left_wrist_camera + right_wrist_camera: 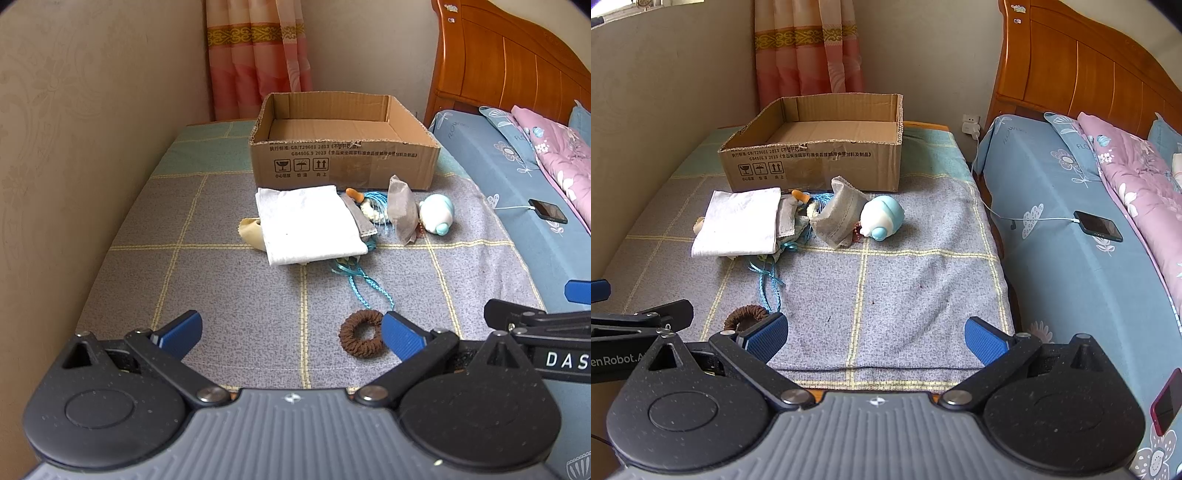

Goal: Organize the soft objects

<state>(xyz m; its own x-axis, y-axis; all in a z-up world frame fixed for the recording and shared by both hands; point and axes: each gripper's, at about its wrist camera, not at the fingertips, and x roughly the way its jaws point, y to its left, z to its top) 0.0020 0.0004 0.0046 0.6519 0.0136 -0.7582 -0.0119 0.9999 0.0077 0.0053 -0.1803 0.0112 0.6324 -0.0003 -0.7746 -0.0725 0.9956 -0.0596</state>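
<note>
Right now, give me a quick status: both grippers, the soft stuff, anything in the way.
Left gripper open, empty; right gripper open, empty. Soft pile, white cloth on top, sits before empty cardboard box. Brown hair tie lies nearest. Path unobstructed.

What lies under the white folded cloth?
Under the white folded cloth, a yellowish cloth, grey fabric and blue cord stick out; anything else beneath is covered.

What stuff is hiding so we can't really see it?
- Yellow cloth: mostly under the white cloth, both views.
- Blue cord: its top end runs under the pile.
- Small reddish thing: tucked behind the sachet, too small to name.
- Hair tie: right view, partly behind the right gripper's finger.
</note>
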